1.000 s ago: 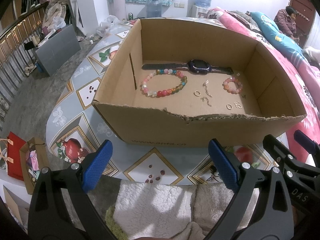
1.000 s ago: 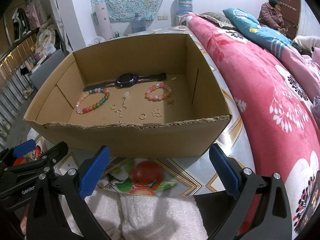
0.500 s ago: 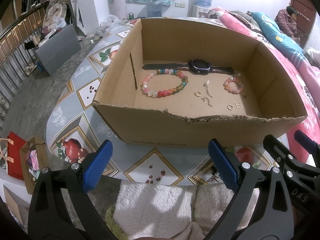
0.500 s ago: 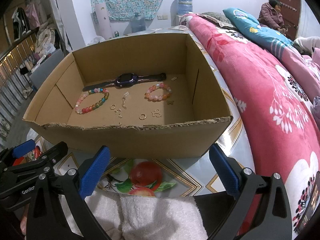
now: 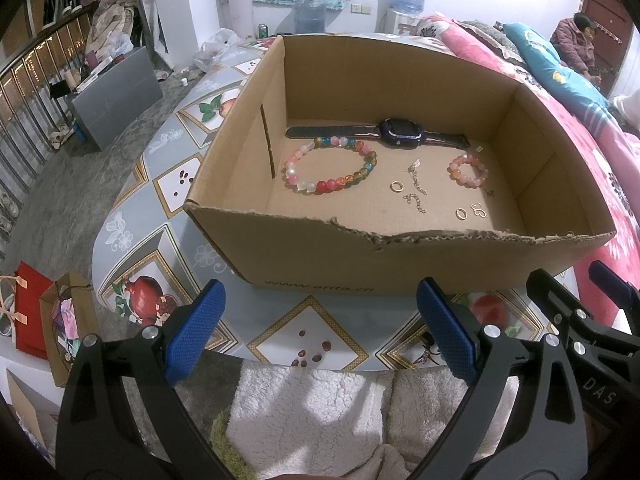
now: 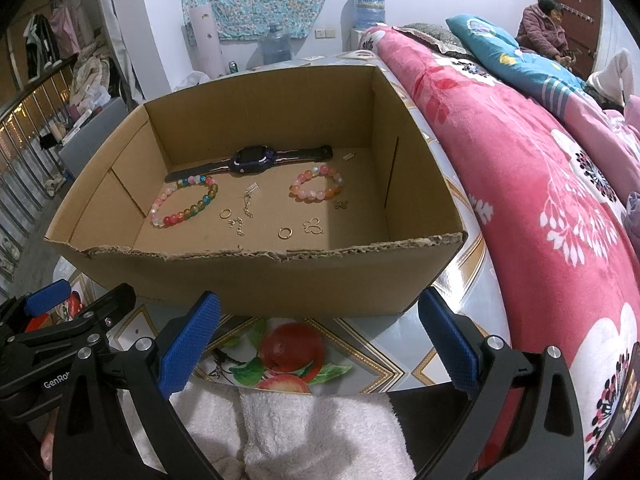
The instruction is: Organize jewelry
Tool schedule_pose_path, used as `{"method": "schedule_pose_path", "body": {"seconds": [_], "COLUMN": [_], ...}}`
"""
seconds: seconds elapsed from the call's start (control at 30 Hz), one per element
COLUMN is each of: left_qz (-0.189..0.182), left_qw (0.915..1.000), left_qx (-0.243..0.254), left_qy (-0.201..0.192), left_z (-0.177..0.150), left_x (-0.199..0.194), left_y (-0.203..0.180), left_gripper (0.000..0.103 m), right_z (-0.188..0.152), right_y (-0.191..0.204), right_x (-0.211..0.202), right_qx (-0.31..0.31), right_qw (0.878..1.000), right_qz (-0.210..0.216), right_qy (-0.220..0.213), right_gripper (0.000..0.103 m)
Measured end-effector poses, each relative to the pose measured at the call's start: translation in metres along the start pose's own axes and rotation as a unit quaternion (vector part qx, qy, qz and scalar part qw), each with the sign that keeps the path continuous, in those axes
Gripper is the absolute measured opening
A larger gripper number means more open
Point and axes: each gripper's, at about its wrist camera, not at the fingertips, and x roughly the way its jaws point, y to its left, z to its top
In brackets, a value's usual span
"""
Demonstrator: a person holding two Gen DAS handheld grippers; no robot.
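Note:
An open cardboard box [image 5: 304,252] [image 6: 256,276] stands on the table. Inside lie a dark smartwatch [image 5: 396,130] [image 6: 252,158], a large multicoloured bead bracelet [image 5: 332,166] [image 6: 184,202], a small pink bead bracelet [image 5: 468,170] [image 6: 318,184], gold rings [image 5: 397,186] [image 6: 285,233], small chains [image 5: 418,184] [image 6: 246,204] and butterfly charms [image 6: 313,226]. My left gripper [image 5: 320,332] is open and empty, short of the box's near wall. My right gripper [image 6: 316,336] is open and empty, also in front of the box.
The table has a fruit-patterned cloth [image 5: 160,184] [image 6: 292,352]. A pink floral blanket [image 6: 540,184] lies to the right. White fleece [image 5: 312,412] lies below the grippers. Paper bags [image 5: 44,316] and a railing [image 5: 24,120] are at the left. A person [image 6: 544,28] sits far right.

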Motion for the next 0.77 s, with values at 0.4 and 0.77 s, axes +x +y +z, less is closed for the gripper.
{"method": "schedule_pose_path", "body": {"seconds": [0.4, 0.77], "left_qz": [0.000, 0.000], "left_qw": [1.0000, 1.0000], "left_qx": [-0.002, -0.003], "left_qy": [0.003, 0.004], "left_z": [-0.0023, -0.0027], "left_x": [0.0016, 0.0024], "left_y": [0.0023, 0.0026], "left_gripper": [0.093, 0.093], "right_z": [-0.0001, -0.0003], "right_y": [-0.0002, -0.0006], "right_x": [0.0004, 0.0008], "right_qx": [0.000, -0.001], "right_qw": [1.000, 1.000], "right_qz": [-0.001, 0.000], "right_qy": [0.001, 0.001], "right_gripper": [0.097, 0.097]}}
